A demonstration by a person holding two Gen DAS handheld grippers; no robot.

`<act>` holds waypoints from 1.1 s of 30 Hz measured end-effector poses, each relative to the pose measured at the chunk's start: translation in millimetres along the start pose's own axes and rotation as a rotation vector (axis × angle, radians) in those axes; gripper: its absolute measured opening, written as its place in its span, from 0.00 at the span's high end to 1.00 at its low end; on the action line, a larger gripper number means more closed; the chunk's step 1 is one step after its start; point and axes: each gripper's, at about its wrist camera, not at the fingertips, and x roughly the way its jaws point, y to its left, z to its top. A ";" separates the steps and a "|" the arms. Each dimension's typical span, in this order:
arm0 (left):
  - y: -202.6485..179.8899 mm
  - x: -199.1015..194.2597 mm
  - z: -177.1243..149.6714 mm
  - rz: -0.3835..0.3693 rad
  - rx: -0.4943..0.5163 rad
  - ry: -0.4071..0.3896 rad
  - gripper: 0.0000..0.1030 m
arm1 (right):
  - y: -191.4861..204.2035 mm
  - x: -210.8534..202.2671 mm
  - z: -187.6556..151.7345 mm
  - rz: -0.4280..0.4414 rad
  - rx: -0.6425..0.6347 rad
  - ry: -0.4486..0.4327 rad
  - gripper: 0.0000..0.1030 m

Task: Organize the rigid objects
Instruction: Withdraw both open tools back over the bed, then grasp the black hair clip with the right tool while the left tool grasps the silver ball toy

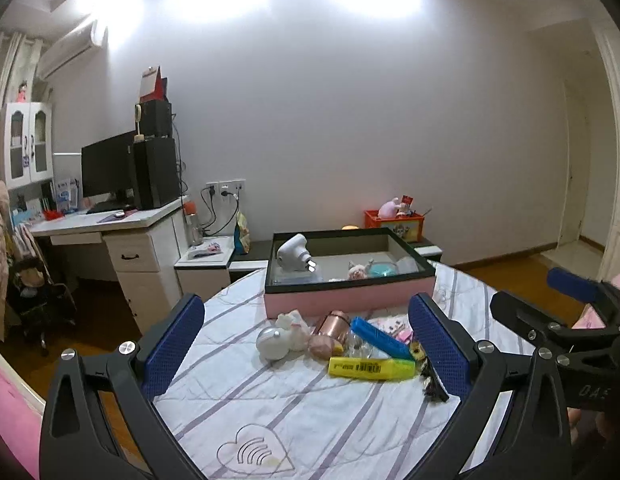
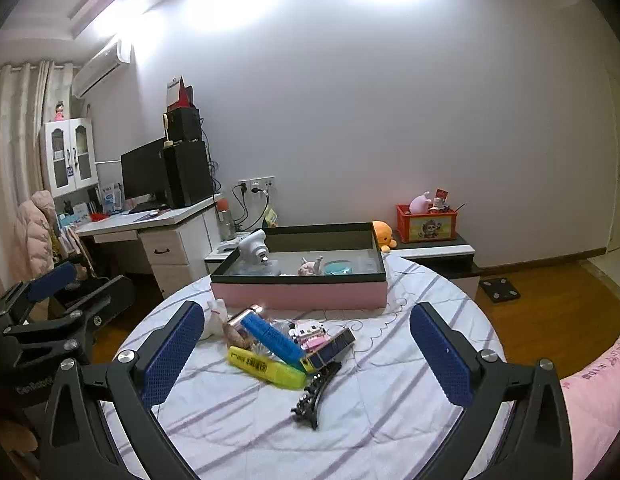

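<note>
Rigid objects lie in a loose pile on the striped cloth of the round desk (image 2: 390, 392), and both pairs of tongs hang over it with nothing between their pads. In the right wrist view the pile sits at about ten o'clock from the middle of the desk: a yellow highlighter (image 2: 266, 368) at the front, a blue comb (image 2: 272, 338) lying across it, a copper-coloured tin (image 2: 246, 317) behind them, a small dark blue box (image 2: 330, 350) at three o'clock of the comb, and a black hair clip (image 2: 314, 398) at five o'clock, a little apart from the rest. A white plush toy (image 2: 216, 318) lies at the nine o'clock edge of the pile.

At twelve o'clock stands the pink box (image 2: 298, 296) with a dark rim. Inside it, a white camera-like gadget (image 2: 254, 250) sits at the left end, with a small pink figure (image 2: 310, 266) and a teal round case (image 2: 337, 267) towards the middle.

Right tongs (image 2: 308, 354) gape wide, blue pads well apart on either side of the pile. Left tongs (image 1: 308, 354) are just as wide, framing the same heap, and the highlighter (image 1: 370, 368) lies close to their right pad. A white ball-shaped thing (image 1: 273, 343) rests at nine o'clock of the tin (image 1: 330, 328).
</note>
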 end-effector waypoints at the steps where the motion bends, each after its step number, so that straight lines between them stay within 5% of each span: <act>1: -0.2 0.9 -1.5 -0.003 -0.001 0.010 0.00 | 1.2 -1.5 -0.9 -0.003 -0.006 0.003 0.00; 20: 2.8 27.2 -31.3 -0.033 -0.037 0.155 0.00 | 1.6 12.6 -22.2 -0.013 -0.006 0.089 0.00; 27: 13.8 57.1 -53.1 -0.012 -0.059 0.258 0.00 | 1.2 47.1 -40.1 -0.022 0.011 0.197 0.00; 33: 27.5 81.2 -75.5 -0.014 -0.101 0.368 0.00 | -3.0 98.1 -62.1 -0.038 0.014 0.385 0.00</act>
